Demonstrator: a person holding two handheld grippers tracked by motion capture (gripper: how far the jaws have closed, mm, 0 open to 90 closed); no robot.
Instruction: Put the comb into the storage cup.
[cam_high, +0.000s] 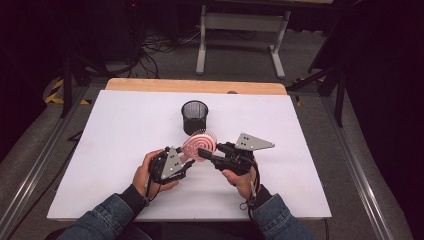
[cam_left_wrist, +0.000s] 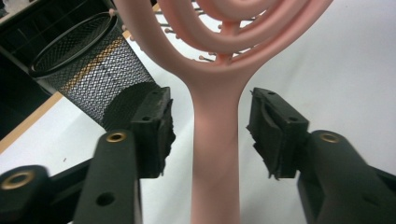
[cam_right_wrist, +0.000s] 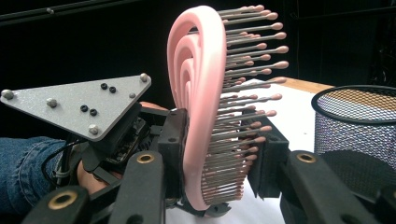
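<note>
- Handle end of the pink hairbrush (cam_left_wrist: 215, 154) cut off at the bottom of the left gripper view; head top cropped too.
- Left gripper (cam_high: 186, 165) held low over the white surface (cam_high: 115, 150), jaws apart beside the handle (pads not touching).
- Right gripper (cam_right_wrist: 219, 154) level, clamped on the brush head, just before the mesh cup (cam_high: 194, 116).

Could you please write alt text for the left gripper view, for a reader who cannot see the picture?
A pink hairbrush stands with its handle between the two black fingers of the left gripper, which are open, with a gap on each side of the handle. Behind on the left, a black mesh cup stands on the white table.
</note>
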